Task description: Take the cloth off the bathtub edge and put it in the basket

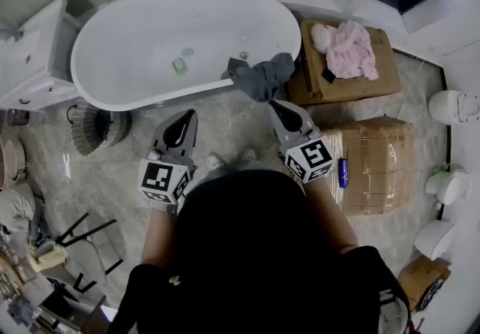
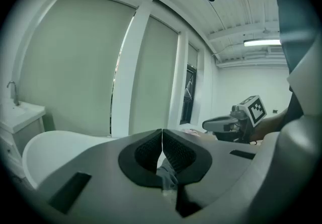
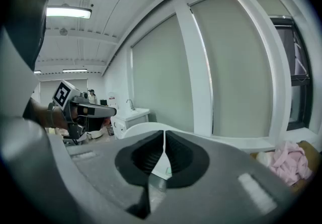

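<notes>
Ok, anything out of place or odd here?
A dark grey cloth lies bunched over the bathtub rim, partly hanging outside. A pink cloth sits heaped on a cardboard box. Nothing looks spilled or broken.

Floor: grey marble tiles [image 1: 225,126] under me.
Walls: pale green blinds [image 3: 161,77] between white window frames [image 3: 196,67] ahead of me.
Light: strip lamp [image 3: 68,12] lit on the white ceiling [image 3: 95,36].
Furniture: white sink cabinet [image 1: 34,55] on my left.
</notes>
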Action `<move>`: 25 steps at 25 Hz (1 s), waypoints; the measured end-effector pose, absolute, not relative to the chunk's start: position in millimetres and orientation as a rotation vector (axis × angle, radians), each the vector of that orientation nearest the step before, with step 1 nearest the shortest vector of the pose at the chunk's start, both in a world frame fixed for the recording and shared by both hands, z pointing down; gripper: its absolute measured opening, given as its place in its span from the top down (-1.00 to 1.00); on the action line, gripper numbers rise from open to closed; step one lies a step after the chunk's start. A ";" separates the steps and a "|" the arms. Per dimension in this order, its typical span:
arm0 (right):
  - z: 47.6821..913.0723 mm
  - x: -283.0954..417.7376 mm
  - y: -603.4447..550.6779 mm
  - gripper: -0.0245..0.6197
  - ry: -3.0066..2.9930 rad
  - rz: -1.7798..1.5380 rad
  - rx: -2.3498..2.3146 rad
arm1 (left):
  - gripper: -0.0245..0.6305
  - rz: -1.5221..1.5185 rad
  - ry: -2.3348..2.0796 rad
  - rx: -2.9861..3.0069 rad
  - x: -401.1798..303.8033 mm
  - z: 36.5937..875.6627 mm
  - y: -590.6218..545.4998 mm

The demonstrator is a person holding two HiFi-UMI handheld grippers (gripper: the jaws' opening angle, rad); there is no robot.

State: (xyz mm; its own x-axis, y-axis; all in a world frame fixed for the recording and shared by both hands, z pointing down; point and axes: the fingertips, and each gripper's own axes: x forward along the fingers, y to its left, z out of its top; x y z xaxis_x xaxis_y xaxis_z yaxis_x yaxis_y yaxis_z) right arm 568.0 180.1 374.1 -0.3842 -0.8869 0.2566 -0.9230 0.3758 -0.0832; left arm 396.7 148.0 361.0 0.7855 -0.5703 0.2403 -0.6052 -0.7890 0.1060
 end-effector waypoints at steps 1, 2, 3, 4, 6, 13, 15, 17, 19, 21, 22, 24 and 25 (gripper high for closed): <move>374.5 565.2 180.4 0.90 -2.460 0.321 1.634 | 0.89 0.291 -0.927 2.798 394.3 361.3 148.2; 374.9 562.3 180.7 0.90 -2.458 0.324 1.633 | 0.89 0.290 -0.925 2.797 391.8 361.5 148.5; 375.2 559.3 180.9 0.90 -2.457 0.326 1.633 | 0.89 0.289 -0.922 2.797 388.9 361.7 148.6; 375.2 556.5 180.7 0.90 -2.456 0.328 1.637 | 0.89 0.289 -0.918 2.797 385.6 362.0 148.7; 374.4 551.9 179.0 0.90 -2.454 0.336 1.657 | 0.89 0.289 -0.909 2.798 377.9 362.5 147.9; 388.7 547.0 170.4 0.90 -2.396 0.383 1.724 | 0.89 0.284 -0.906 2.758 347.1 375.9 138.0; 395.6 549.9 163.0 0.90 -2.380 0.409 1.737 | 0.89 0.298 -0.907 2.747 344.1 380.3 131.9; 400.4 554.9 154.2 0.90 -2.374 0.429 1.746 | 0.89 0.316 -0.910 2.740 344.1 384.8 125.9; 404.6 561.6 142.7 0.84 -2.376 0.441 1.741 | 0.89 0.325 -0.920 2.727 347.0 388.9 117.3; 409.3 570.3 127.7 0.80 -2.380 0.451 1.729 | 0.89 0.343 -0.926 2.717 353.4 394.2 106.0; 411.9 575.1 119.1 0.80 -2.383 0.455 1.722 | 0.89 0.354 -0.927 2.714 357.8 396.7 99.0; 417.7 585.8 100.0 0.80 -2.393 0.469 1.705 | 0.89 0.370 -0.941 2.703 367.6 401.1 82.3; 420.8 591.7 90.2 0.80 -2.399 0.481 1.695 | 0.89 0.377 -0.952 2.697 373.0 403.1 73.3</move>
